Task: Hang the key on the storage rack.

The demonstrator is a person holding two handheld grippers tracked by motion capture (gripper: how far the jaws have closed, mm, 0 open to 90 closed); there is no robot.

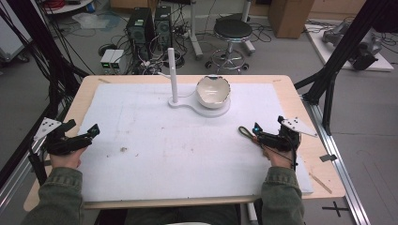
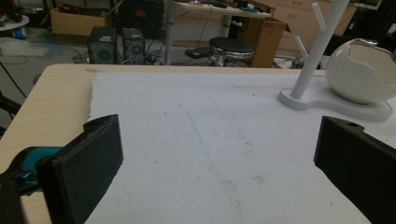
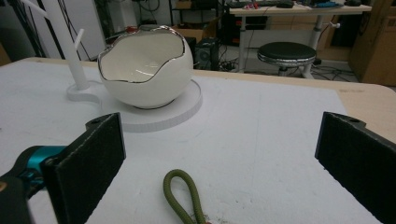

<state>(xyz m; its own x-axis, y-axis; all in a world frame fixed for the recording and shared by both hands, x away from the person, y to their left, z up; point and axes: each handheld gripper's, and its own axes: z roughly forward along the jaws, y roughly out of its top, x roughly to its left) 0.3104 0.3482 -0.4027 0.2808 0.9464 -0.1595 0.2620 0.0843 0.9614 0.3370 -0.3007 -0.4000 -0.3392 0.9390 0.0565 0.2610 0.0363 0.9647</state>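
An olive-green cord loop [image 1: 245,132] lies on the white mat [image 1: 164,154] at the right. My right gripper [image 1: 268,125] is open just behind it; in the right gripper view the cord loop [image 3: 180,193] lies on the mat low between the wide-apart jaws of the right gripper [image 3: 219,154], untouched. A white egg-shaped bowl [image 1: 213,91] with a jagged silver rim stands empty on a white base [image 1: 211,111] beside a white branched pole [image 1: 172,75]. My left gripper [image 1: 83,129] rests open at the mat's left edge, holding nothing.
The bowl [image 2: 362,70] and pole [image 2: 317,46] stand far right of the left gripper [image 2: 215,158]. Beyond the table's far edge are a black stool [image 1: 232,30] and computer towers [image 1: 141,28]. A black frame post [image 1: 338,56] rises at the right.
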